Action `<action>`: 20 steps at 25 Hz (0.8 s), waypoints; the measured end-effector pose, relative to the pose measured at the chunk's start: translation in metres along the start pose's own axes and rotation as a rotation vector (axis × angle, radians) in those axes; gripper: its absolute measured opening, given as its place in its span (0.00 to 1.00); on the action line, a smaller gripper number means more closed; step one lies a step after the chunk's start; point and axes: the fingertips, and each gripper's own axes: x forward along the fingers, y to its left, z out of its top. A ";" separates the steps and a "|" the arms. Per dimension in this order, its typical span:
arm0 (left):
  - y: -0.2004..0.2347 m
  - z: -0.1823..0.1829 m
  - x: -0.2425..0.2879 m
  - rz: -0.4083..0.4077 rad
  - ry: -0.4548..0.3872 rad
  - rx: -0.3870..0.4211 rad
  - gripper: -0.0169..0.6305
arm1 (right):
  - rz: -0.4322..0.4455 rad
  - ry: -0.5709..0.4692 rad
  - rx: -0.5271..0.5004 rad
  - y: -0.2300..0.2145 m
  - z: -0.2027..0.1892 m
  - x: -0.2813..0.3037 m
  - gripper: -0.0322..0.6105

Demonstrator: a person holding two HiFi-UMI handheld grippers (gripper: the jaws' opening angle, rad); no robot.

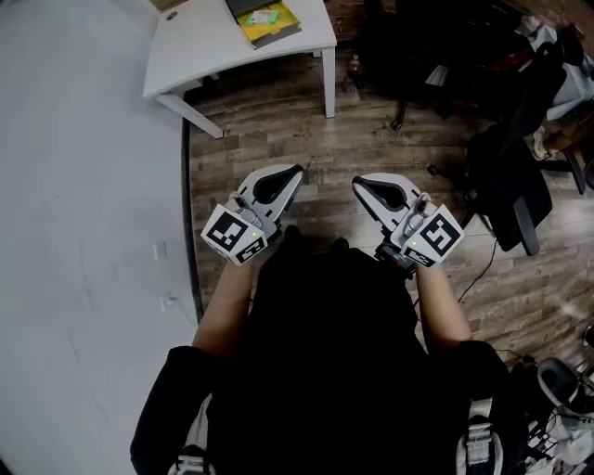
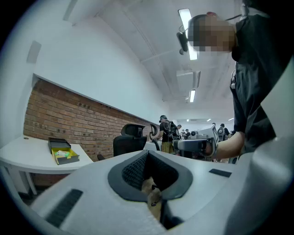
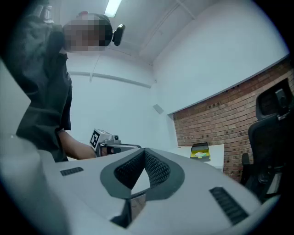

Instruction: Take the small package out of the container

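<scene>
A black container (image 1: 266, 22) with a yellow-green small package (image 1: 263, 16) in it lies on the white table (image 1: 200, 42) at the far end of the head view. The left gripper view shows the container (image 2: 61, 152) far off at the left; the right gripper view shows it (image 3: 200, 150) at the right. My left gripper (image 1: 295, 173) and right gripper (image 1: 356, 185) hang side by side over the wood floor, close to the person's body and well short of the table. Both are shut, with nothing between their fingers.
A pale wall (image 1: 83, 232) runs along the left. Black office chairs (image 1: 515, 176) and cables crowd the right side. A brick wall (image 2: 78, 124) stands behind the table. Several people (image 2: 167, 133) stand far back in the room.
</scene>
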 end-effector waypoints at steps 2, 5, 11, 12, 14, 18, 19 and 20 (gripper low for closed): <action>-0.001 -0.001 0.001 0.002 -0.001 -0.006 0.05 | 0.002 0.002 0.006 0.001 -0.002 -0.001 0.05; -0.007 -0.003 0.002 -0.003 0.002 -0.010 0.05 | -0.004 -0.002 0.015 0.001 -0.003 -0.003 0.05; -0.011 -0.010 -0.008 0.001 0.021 -0.022 0.05 | 0.003 -0.023 0.037 0.005 -0.004 -0.001 0.05; -0.011 -0.010 -0.011 0.002 0.023 -0.023 0.05 | 0.008 -0.021 0.039 0.005 -0.005 0.000 0.05; -0.012 -0.012 -0.016 0.000 0.031 -0.027 0.05 | 0.013 -0.018 0.046 0.006 -0.007 0.002 0.05; -0.018 -0.011 -0.025 -0.038 0.029 -0.065 0.05 | 0.028 -0.025 0.054 0.011 -0.007 0.009 0.05; -0.020 -0.010 -0.026 -0.047 0.026 -0.070 0.05 | 0.035 -0.030 0.058 0.012 -0.007 0.010 0.05; -0.021 -0.009 -0.026 -0.049 0.026 -0.069 0.05 | 0.041 -0.035 0.063 0.013 -0.006 0.011 0.05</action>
